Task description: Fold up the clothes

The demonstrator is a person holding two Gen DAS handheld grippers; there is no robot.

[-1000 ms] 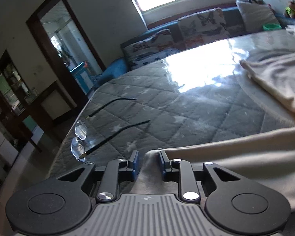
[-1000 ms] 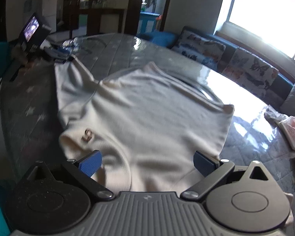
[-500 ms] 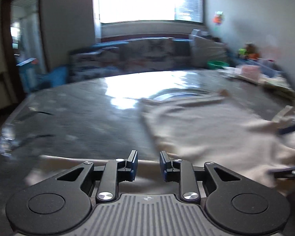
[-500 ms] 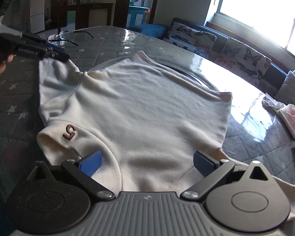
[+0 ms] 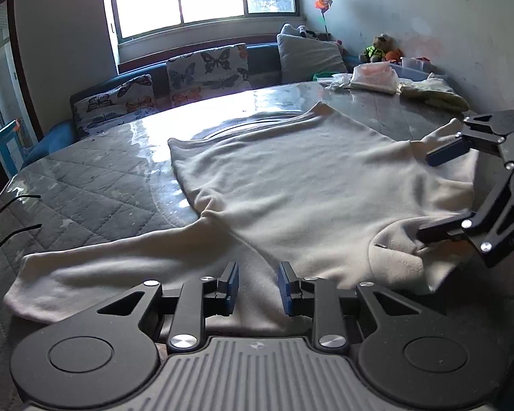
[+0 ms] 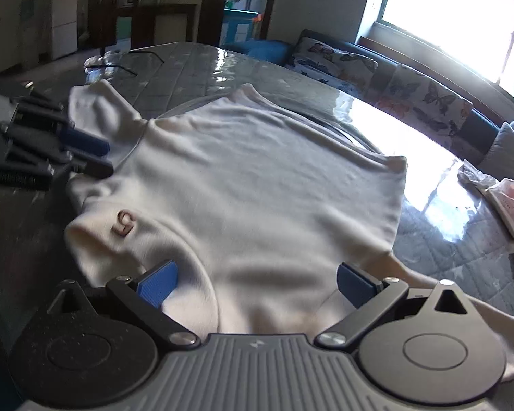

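The cream sweater lies spread flat across the middle of the counter, collar toward the near edge. The left gripper hovers over the left sleeve, jaws narrowly parted with nothing between them. The right gripper is spread wide, empty, above the neckline (its "5" patch shows). Best pinch both shoulder seams squarely, lift evenly, and fold the sleeves inward without dragging.

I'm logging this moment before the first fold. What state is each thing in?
Sweater: spread flat on the table, unfolded, sleeves out to the sides.
Left gripper: slightly open, over the sleeve, not clamping.
Right gripper: wide open over the collar end.
Eyeglasses: temples unfolded, lying on the table beyond the sweater.
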